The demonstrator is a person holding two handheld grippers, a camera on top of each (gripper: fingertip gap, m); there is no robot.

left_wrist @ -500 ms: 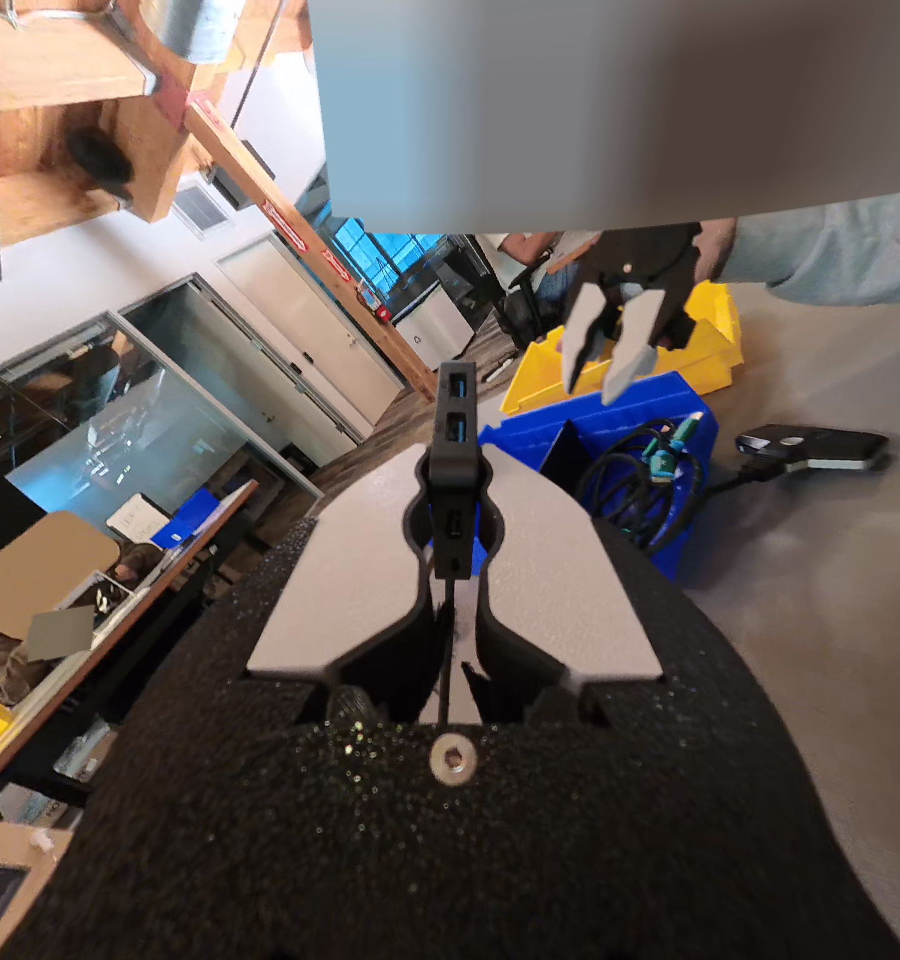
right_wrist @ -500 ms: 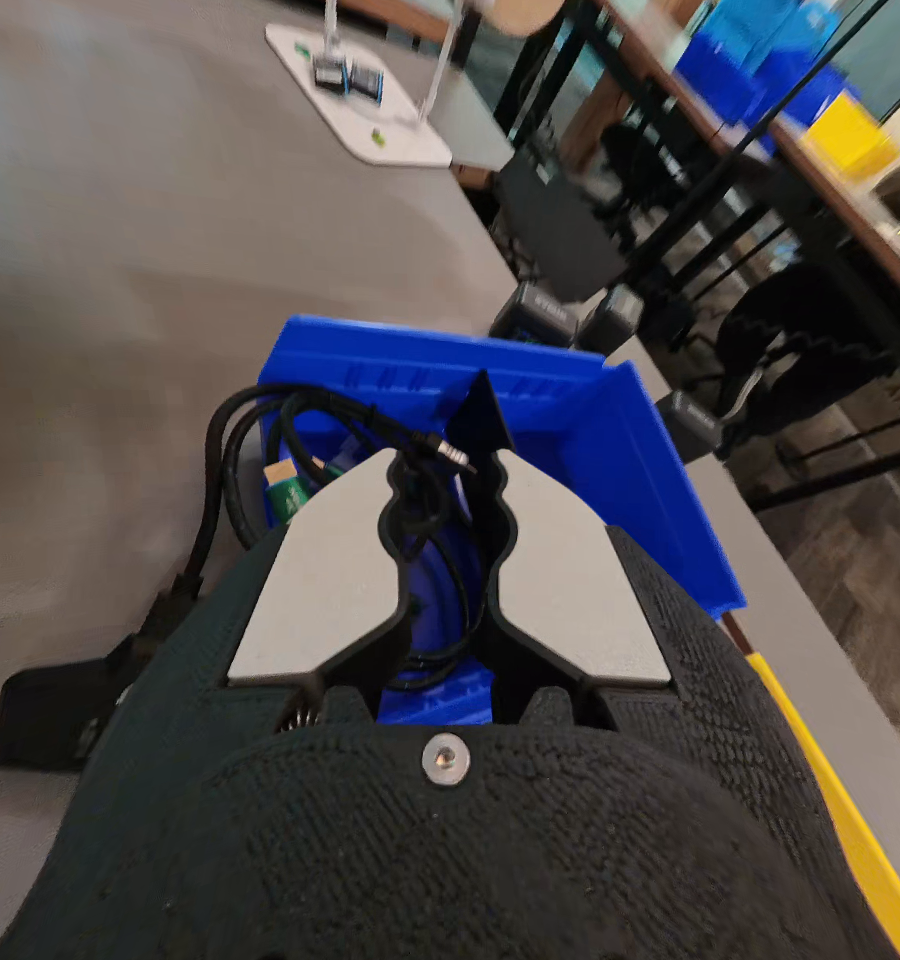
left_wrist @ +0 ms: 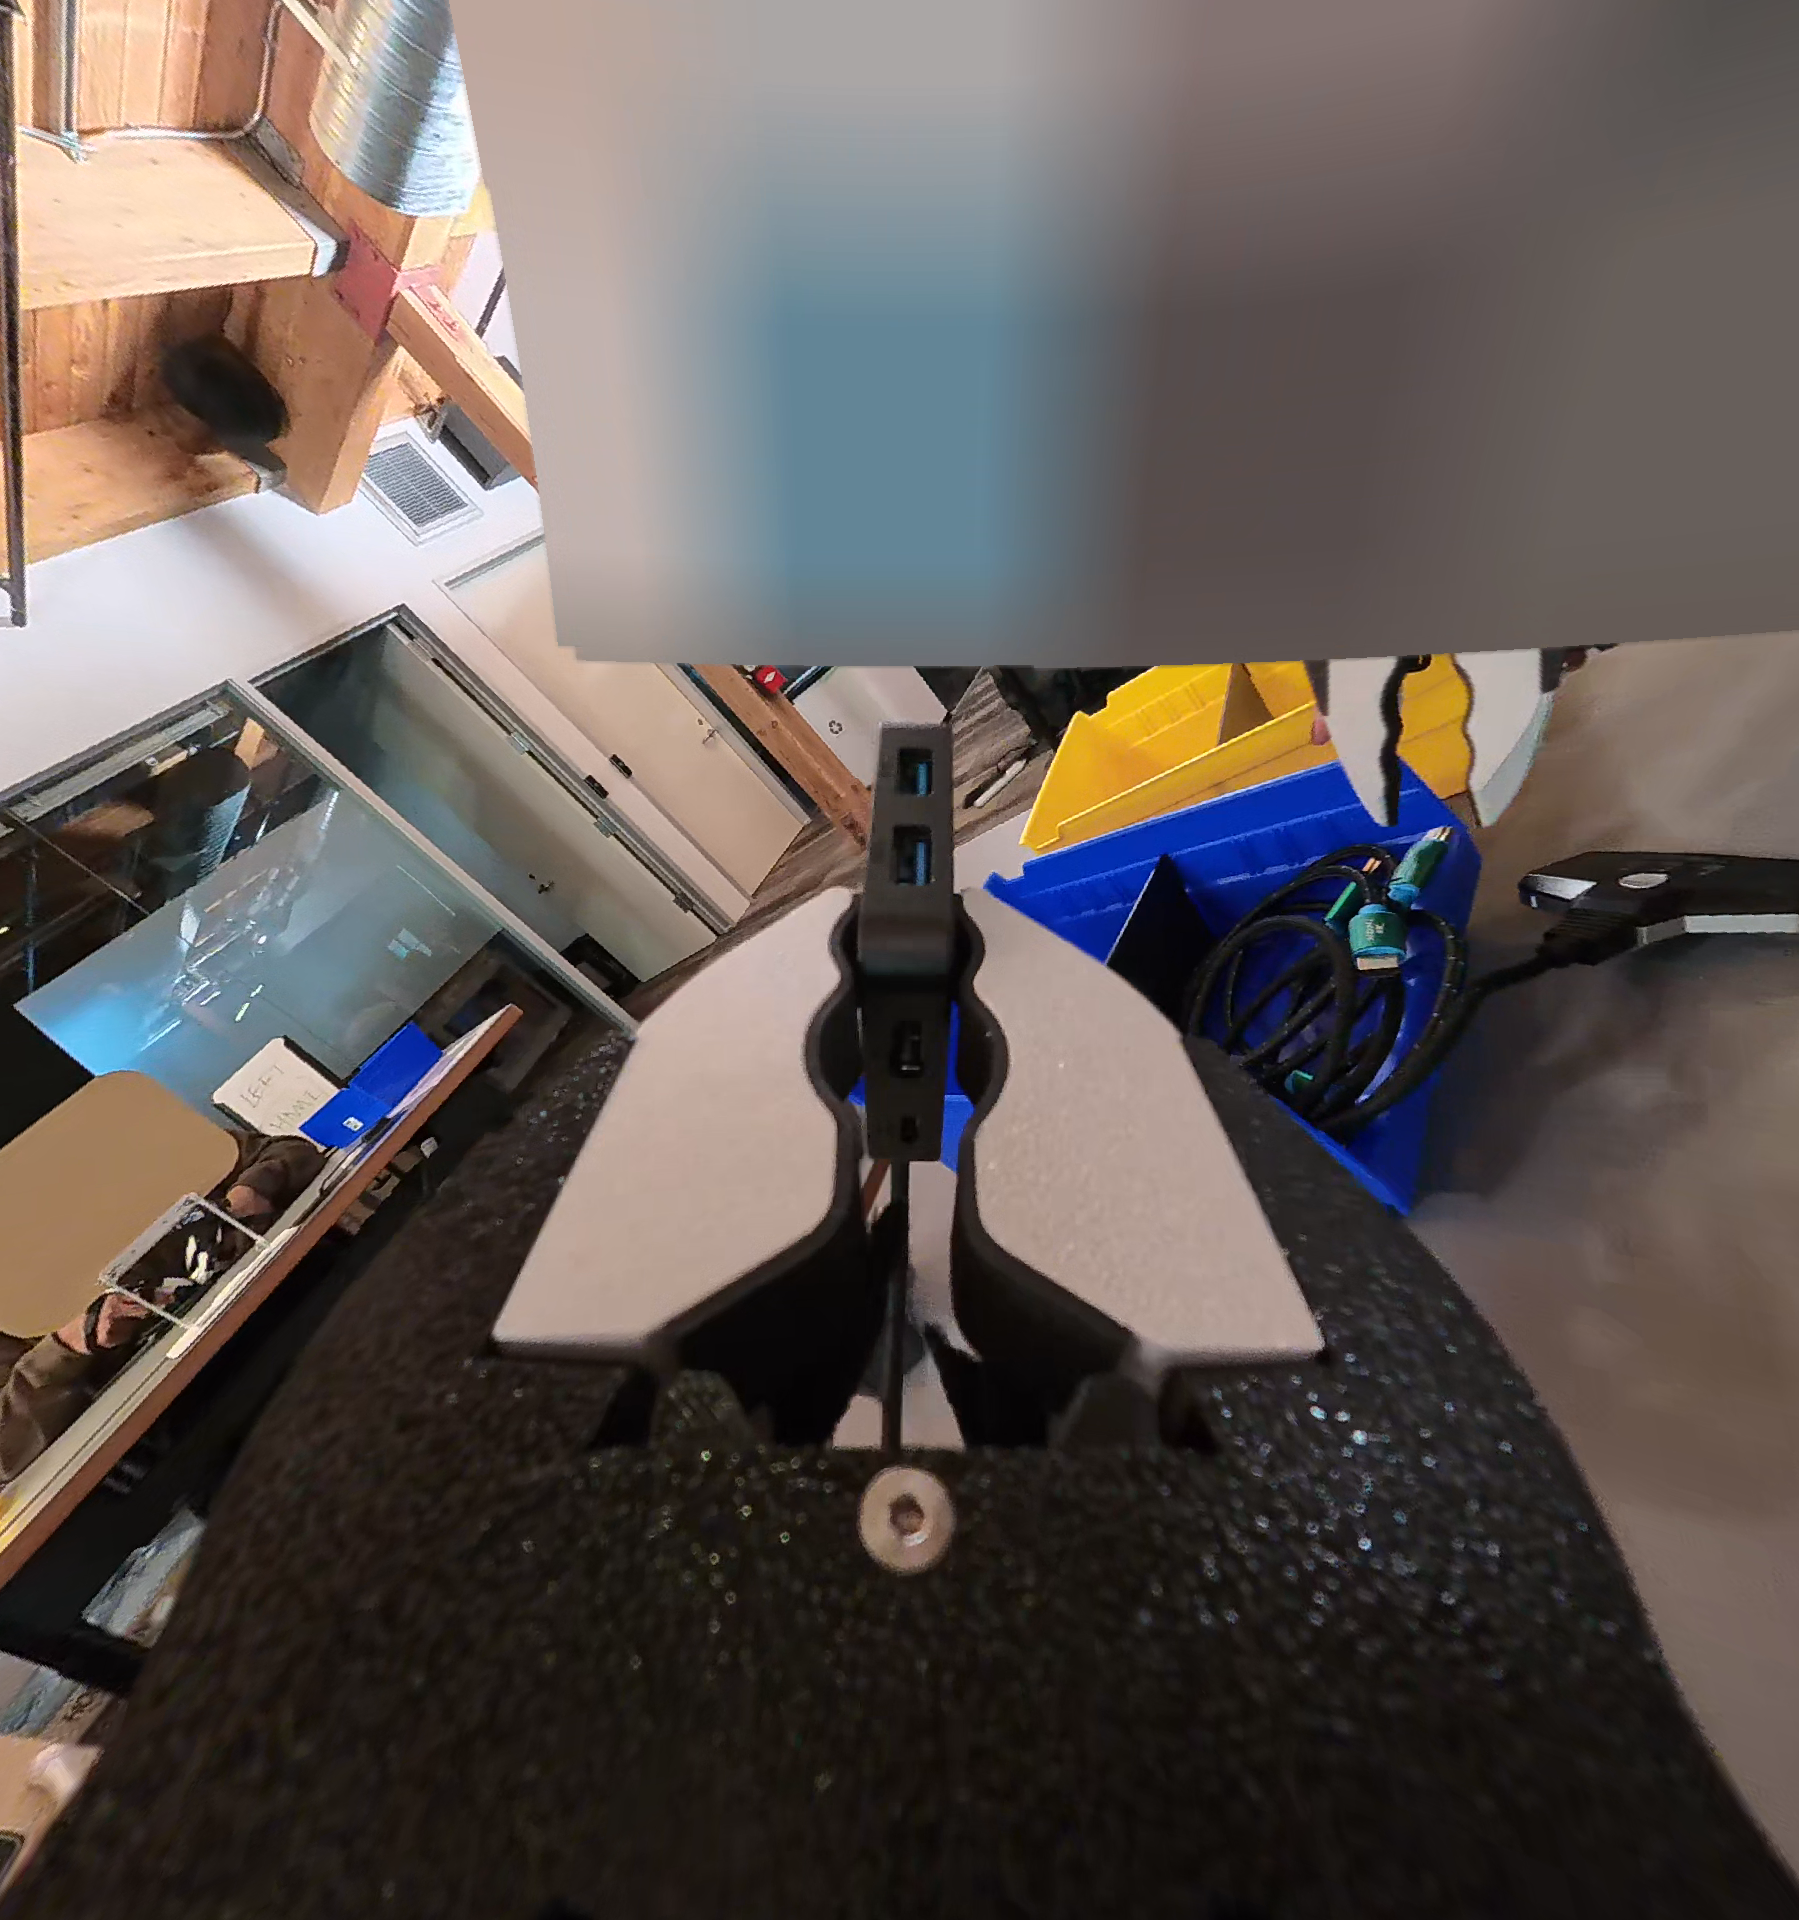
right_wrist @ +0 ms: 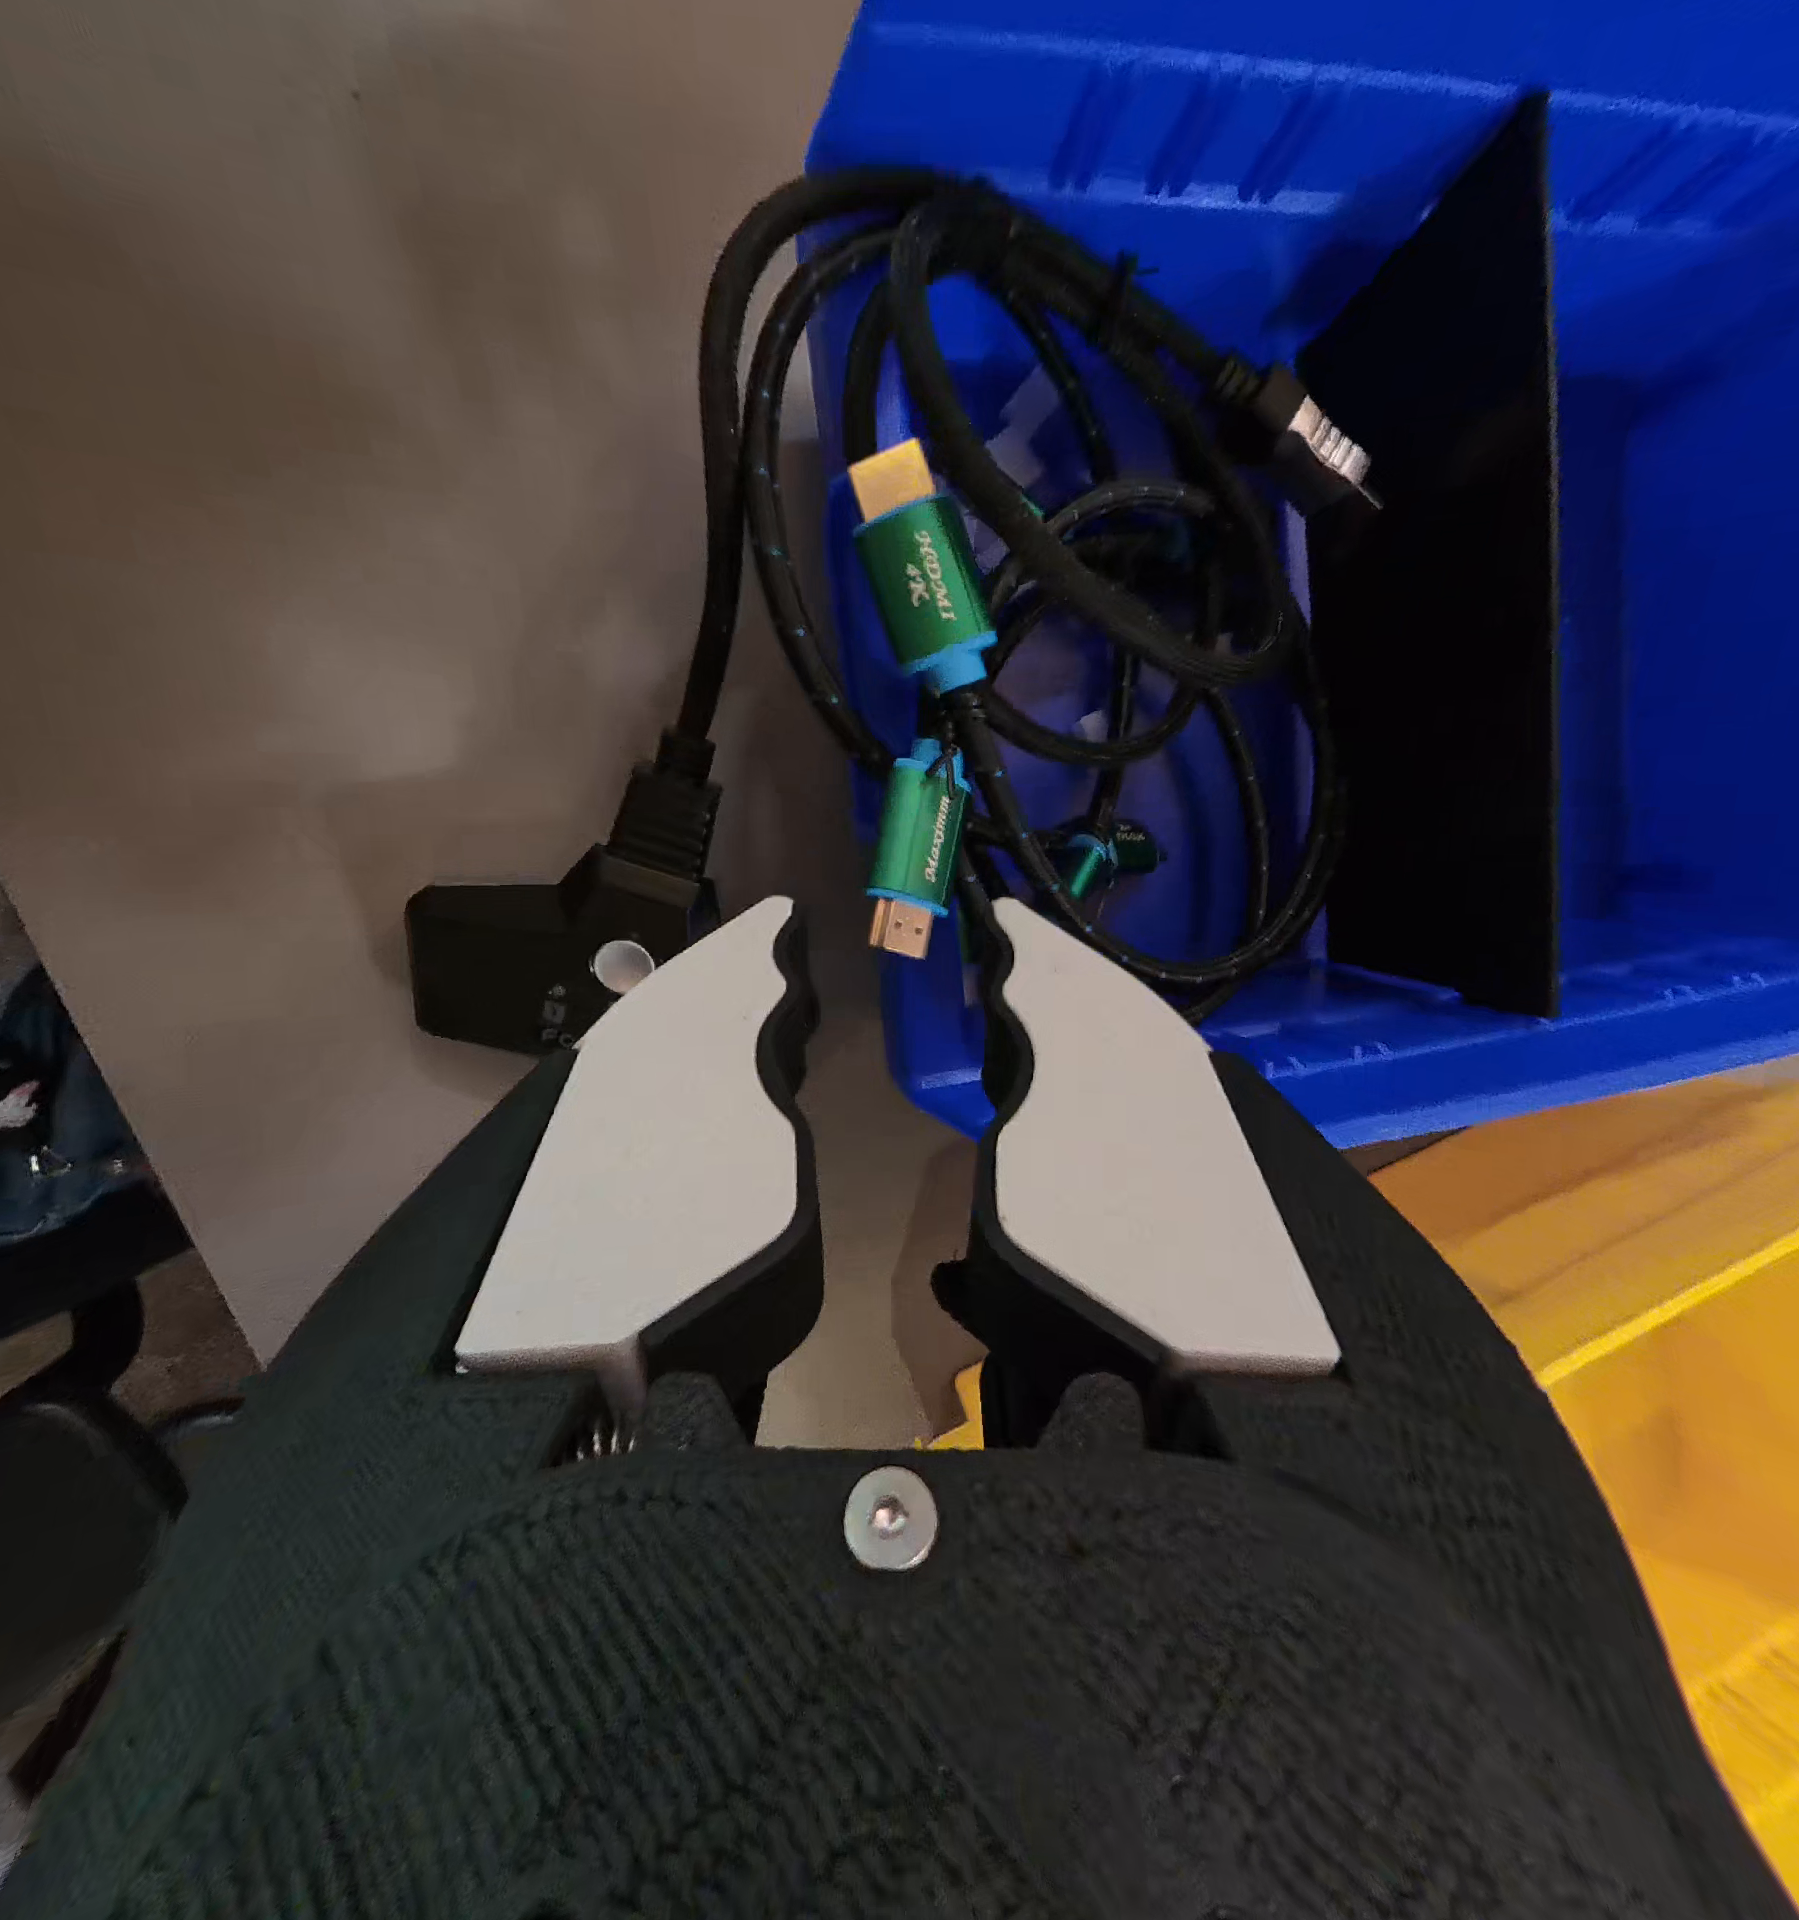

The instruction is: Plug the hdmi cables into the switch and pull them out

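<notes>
Left claw (left_wrist: pixel 905 925): pinches a black USB hub (left_wrist: pixel 910 883), both pads pressed on its sides, hub raised clear of the grey bench (left_wrist: pixel 1601 1351). Right claw (right_wrist: pixel 895 935): spread, nothing gripped. A green HDMI plug (right_wrist: pixel 916 852) lies just ahead of its fingertips, atop coiled black cables (right_wrist: pixel 1134 623) in the blue bin (right_wrist: pixel 1653 520). A black adapter box (right_wrist: pixel 500 966) lies beside the bin; a yellow bin (right_wrist: pixel 1653 1351) adjoins it.

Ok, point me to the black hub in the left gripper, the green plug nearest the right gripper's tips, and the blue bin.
black hub (left_wrist: pixel 910 914), left wrist view, on its body where the fingers clamp it.
green plug (right_wrist: pixel 921 836), right wrist view, on its green shell.
blue bin (right_wrist: pixel 1238 135), right wrist view, on its far wall.
</notes>
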